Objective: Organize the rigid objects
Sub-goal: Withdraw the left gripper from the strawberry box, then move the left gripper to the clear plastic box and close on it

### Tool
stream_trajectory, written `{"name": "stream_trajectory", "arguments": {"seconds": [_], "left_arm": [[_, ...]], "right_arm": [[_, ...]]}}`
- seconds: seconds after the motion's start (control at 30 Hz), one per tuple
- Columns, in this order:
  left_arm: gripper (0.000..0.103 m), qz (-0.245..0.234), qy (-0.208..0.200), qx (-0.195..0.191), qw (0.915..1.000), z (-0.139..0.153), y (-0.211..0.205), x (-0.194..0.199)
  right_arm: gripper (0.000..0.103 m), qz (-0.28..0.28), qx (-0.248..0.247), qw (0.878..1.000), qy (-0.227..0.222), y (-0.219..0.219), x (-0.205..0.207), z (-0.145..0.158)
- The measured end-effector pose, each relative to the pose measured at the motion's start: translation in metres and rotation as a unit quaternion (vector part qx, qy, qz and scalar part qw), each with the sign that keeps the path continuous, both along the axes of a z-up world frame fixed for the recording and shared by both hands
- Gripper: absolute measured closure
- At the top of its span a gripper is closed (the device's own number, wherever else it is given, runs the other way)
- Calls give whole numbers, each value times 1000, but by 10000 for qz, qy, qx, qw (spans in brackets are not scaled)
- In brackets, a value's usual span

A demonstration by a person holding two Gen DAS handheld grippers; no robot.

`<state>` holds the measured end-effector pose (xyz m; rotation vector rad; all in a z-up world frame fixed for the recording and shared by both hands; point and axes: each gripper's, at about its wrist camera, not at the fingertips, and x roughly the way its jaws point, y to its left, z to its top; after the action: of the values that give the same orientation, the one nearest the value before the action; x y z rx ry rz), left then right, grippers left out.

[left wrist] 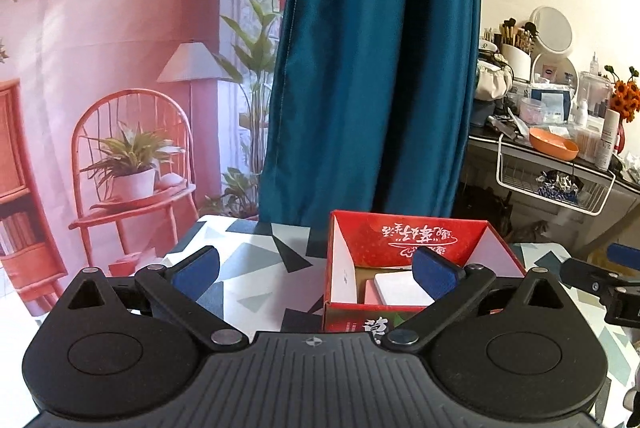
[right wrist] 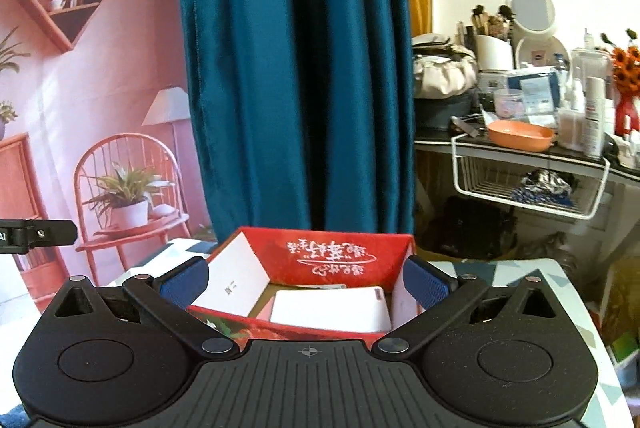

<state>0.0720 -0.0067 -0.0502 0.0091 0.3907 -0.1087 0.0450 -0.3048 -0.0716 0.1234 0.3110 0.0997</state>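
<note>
On the left, the left gripper (left wrist: 316,270) has its jaws spread wide and holds nothing, above the patterned table (left wrist: 256,268). Right of it, at the table's far edge, stands the open red box (right wrist: 320,256) with white boxes (right wrist: 332,310) inside. The right gripper (right wrist: 306,284) faces it, jaws fully apart and empty. A blue curtain (right wrist: 296,67) hangs behind.

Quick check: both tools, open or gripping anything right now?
Left tool: open, holding nothing; the red box sits ahead of it.
Right tool: open, holding nothing, facing the same box.
</note>
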Motion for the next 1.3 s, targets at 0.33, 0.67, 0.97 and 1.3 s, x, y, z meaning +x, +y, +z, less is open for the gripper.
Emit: {"name": "stream_trajectory", "arguments": {"seconds": [0.33,0.67,0.97,1.3], "left_arm": [[0,200,32,119,9997,-15,5,-5],[0,-58,351,-227,9991,-59,8,3],[0,-193,1150,-91,9931,-118,1,31],[18,-514,1752,-101,9831,-150,-11,47]], "right_arm": [[0,-61,-345,9994,-5,5,-18,-28],[0,19,-340,9992,211,6,-13,-64],[3,165,-252,9956,892,4,18,-125],[13,633,-622,9893,1160,18,46,-174]]}}
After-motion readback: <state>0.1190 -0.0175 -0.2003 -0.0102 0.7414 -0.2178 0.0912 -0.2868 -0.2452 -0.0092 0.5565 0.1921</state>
